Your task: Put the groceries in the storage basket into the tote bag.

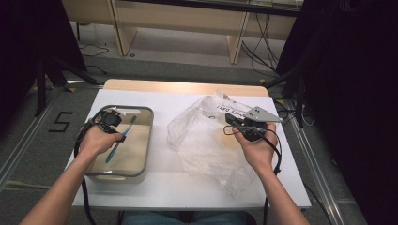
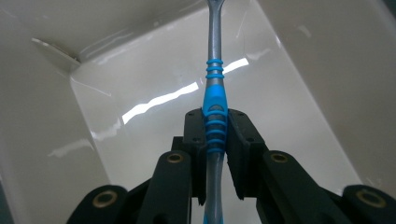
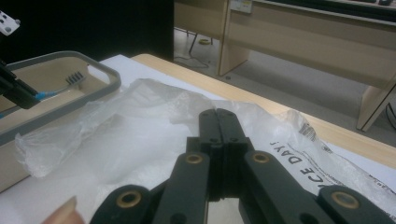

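Two claws work over a white-topped bench, where a grey-rimmed tub sits at the left and a crumpled clear plastic bag lies just beside it, spread toward the right. Inside the tub, the left claw has its jaws clamped tight on the ribbed blue grip of a toothbrush, which is held above the glossy bottom with its bristled head pointing toward the far rim. Above the bag, the right claw hovers with jaws pressed fully together, nothing visibly caught between them.
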The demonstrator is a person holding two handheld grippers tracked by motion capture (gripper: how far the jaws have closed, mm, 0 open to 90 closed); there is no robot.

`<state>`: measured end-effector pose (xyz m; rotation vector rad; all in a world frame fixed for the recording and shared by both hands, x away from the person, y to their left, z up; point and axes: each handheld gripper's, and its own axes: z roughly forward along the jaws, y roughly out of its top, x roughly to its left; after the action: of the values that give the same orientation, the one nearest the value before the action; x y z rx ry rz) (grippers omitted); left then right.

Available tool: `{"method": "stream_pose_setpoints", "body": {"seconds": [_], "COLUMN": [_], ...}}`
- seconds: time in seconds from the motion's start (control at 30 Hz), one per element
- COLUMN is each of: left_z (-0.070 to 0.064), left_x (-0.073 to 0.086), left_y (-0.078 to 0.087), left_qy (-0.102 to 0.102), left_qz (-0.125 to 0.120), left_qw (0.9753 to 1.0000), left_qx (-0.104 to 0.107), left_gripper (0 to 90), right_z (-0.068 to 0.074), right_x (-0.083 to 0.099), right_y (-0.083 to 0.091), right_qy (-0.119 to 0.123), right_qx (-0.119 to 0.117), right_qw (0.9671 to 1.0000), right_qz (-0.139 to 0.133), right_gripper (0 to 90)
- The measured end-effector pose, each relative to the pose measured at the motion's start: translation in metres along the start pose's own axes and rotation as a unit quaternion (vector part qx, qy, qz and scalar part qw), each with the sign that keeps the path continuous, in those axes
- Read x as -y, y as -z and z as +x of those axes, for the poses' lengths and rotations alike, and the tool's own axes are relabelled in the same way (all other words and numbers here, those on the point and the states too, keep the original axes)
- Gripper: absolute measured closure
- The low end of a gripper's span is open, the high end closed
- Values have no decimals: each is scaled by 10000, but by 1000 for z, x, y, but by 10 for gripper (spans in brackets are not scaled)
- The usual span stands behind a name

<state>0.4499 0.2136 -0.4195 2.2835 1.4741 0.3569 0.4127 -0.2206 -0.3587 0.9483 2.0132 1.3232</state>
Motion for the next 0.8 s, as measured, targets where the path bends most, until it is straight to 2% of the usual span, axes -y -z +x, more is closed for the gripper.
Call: {"method": "stream_pose_setpoints", "body": {"seconds": [0.17,0.37,0.8], "left_z": [0,-4,-10], "left_x": [0,0,-3], "left_y": [6,15,28], "left_qy": [113,127,115], "left_qz": [-271,-587,-1022], "left_qw": [9996,9982,9947], "left_qx": [-22,-56,-68], "left_gripper": [781,781,781], "right_z": [0,0,0], "right_x": [0,0,0], "right_y": [0,0,0], "right_qy": [1,-2,3], "right_qx": [5,2,11], "right_qw": [10000,10000,10000], "right_qz": [-2,1,-4], "right_gripper": [900,900,900]}}
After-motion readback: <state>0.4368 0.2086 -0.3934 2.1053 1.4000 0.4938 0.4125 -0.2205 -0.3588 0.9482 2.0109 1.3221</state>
